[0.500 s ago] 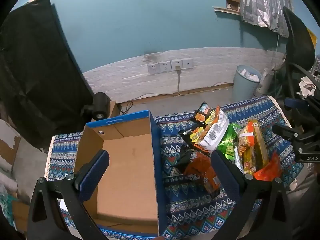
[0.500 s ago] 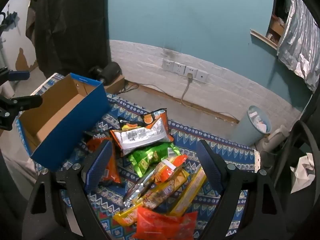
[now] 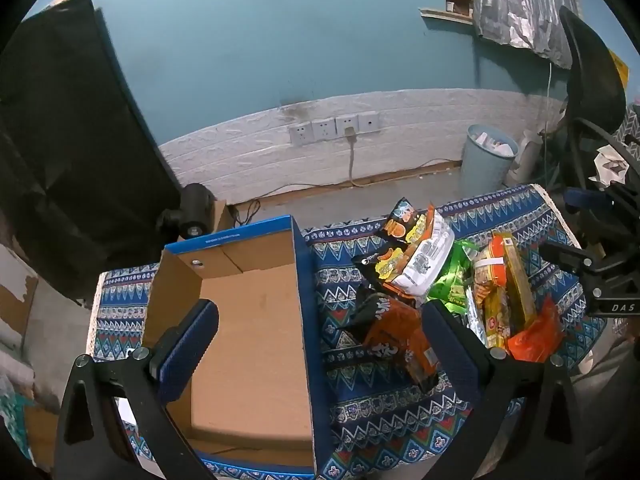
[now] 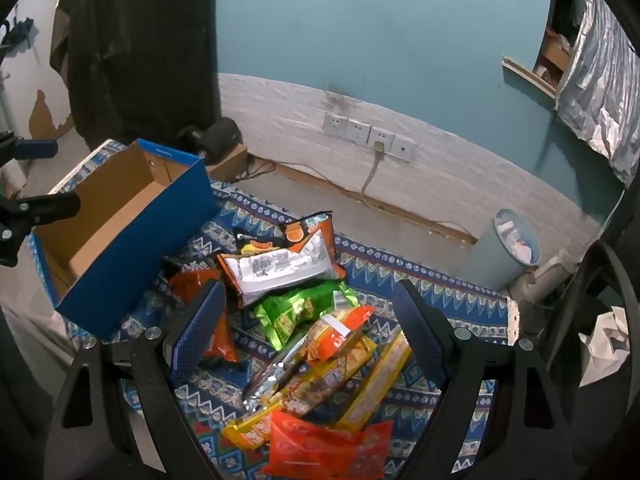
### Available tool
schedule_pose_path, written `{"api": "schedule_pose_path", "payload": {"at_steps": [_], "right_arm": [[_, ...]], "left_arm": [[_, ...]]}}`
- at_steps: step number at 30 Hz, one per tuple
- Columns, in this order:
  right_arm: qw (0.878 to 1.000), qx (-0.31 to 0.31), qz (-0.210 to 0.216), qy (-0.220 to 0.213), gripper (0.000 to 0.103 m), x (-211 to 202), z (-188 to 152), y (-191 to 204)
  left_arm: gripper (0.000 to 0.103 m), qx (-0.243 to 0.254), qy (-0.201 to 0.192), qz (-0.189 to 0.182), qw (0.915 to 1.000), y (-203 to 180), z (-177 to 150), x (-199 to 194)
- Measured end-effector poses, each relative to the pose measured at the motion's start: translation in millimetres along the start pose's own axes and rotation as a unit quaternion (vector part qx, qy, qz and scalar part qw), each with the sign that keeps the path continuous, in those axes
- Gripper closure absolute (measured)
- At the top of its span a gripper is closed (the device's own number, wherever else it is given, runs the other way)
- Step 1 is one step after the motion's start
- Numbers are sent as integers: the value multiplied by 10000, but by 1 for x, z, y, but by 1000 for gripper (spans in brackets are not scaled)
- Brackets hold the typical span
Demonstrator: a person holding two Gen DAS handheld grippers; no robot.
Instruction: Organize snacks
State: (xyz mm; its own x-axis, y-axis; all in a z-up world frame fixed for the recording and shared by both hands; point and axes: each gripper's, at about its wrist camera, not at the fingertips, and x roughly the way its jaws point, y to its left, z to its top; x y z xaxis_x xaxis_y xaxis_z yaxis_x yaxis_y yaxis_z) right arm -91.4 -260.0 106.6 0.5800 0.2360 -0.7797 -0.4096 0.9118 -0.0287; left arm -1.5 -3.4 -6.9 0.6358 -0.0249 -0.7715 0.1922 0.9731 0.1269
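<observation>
An empty blue cardboard box (image 3: 256, 320) stands on the patterned cloth (image 3: 384, 408); it also shows in the right wrist view (image 4: 120, 236). A heap of snack packets lies to its right: an orange-black bag (image 3: 396, 336), a white packet (image 3: 428, 264), a green bag (image 3: 454, 280), yellow packets (image 3: 504, 304) and a red bag (image 3: 536, 336). My left gripper (image 3: 320, 348) is open and empty above the box's right wall. My right gripper (image 4: 310, 332) is open and empty above the green bag (image 4: 296, 308) and yellow packets (image 4: 332, 376).
A pale blue waste bin (image 3: 486, 160) stands on the floor behind the table. A black office chair (image 3: 592, 92) is at the right. A black cloth (image 3: 60, 140) hangs at the left. Wall sockets (image 3: 332, 130) with a cable are on the white wall.
Both grippers have shifted only slightly; the right one sits a little lower over the packets. Nothing has been picked up.
</observation>
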Motion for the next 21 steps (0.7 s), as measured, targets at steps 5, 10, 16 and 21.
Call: {"api": "schedule_pose_path", "payload": {"at_steps": [5,10,16,21], "right_arm": [[10000,-33,-1,36,19,1,1,1],[9999,-89,-19,64,19,3,2,4],[9999,-87,-88,95,19,4,2,6],[9999,-71,-85,108,19,4,2,5]], "left_arm": [[1,23,29,-21,10000,-1,0,0],[1,16,61,-22,10000,-2,-1,2],[1,37,76,-5,10000,-3,-2,2],[1,47,78,3,10000,-2,-2,2]]}}
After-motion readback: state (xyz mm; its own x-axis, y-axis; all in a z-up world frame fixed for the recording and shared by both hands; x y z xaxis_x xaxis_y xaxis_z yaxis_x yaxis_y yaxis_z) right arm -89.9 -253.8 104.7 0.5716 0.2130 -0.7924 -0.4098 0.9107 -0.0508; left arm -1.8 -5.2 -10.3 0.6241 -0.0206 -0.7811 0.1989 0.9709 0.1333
